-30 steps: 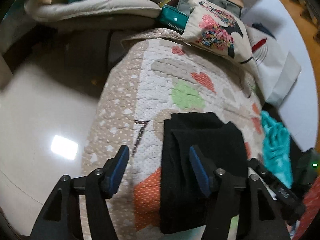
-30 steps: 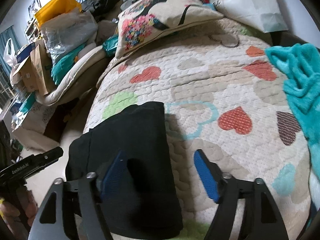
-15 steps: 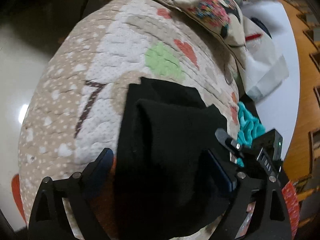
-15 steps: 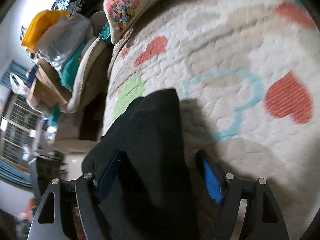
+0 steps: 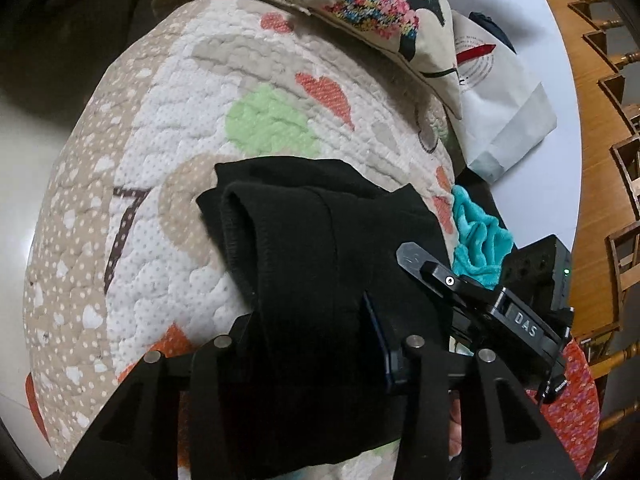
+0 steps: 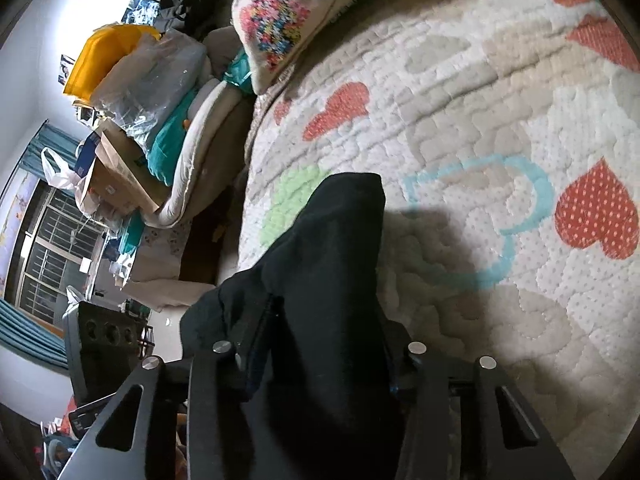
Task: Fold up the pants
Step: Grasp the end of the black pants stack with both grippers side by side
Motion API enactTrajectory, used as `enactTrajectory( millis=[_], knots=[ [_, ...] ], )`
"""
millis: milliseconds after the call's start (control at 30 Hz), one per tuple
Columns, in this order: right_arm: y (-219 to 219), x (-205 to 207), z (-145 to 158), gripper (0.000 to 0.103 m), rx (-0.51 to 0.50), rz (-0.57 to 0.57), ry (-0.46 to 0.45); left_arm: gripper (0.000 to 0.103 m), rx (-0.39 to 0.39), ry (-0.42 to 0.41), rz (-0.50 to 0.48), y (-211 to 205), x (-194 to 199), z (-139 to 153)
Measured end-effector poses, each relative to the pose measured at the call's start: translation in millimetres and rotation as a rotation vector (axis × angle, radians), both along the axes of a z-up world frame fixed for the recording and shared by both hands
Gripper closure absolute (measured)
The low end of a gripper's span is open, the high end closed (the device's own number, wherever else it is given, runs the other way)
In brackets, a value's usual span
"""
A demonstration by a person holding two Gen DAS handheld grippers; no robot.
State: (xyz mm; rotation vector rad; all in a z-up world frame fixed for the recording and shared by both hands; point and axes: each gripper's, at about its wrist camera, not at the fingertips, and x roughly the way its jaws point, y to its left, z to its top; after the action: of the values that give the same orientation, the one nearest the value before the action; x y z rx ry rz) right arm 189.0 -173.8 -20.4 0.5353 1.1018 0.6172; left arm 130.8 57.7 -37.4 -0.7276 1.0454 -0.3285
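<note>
Both tools clamped on pants (image 5: 320,248): left tool (image 5: 316,344) and right tool (image 6: 320,356) gripping near edge, far part resting on bed (image 5: 180,128). Lift evenly, carry fwd w/ edges aligned, lay flat before release.

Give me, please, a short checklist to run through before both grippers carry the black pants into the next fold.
1. Left gripper shut on the black pants: ok, cloth fills the space between its fingers.
2. Right gripper shut on the pants: ok, likewise.
3. All layers caught in each grip: cannot tell, the cloth hides the pads.
4. Far end of the pants resting on the quilt: ok.
5. Quilt ahead free for the fold: ok, the pillow lies farther off.
6. Teal towel apart from the pants: ok.
</note>
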Motion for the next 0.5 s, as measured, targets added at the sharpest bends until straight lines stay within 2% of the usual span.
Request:
enactTrajectory(
  millis=[300, 500],
  knots=[
    [9.0, 21.6, 33.8, 0.055, -0.061, 0.004, -0.086, 0.061, -0.008, -0.052, 0.036, 2.8, 28.6, 19.1],
    [15.3, 43.9, 39.3, 0.055, -0.098, -0.009, -0.108, 0.061, 0.070, -0.087, 0.063, -0.4, 52.4, 23.4]
  ],
)
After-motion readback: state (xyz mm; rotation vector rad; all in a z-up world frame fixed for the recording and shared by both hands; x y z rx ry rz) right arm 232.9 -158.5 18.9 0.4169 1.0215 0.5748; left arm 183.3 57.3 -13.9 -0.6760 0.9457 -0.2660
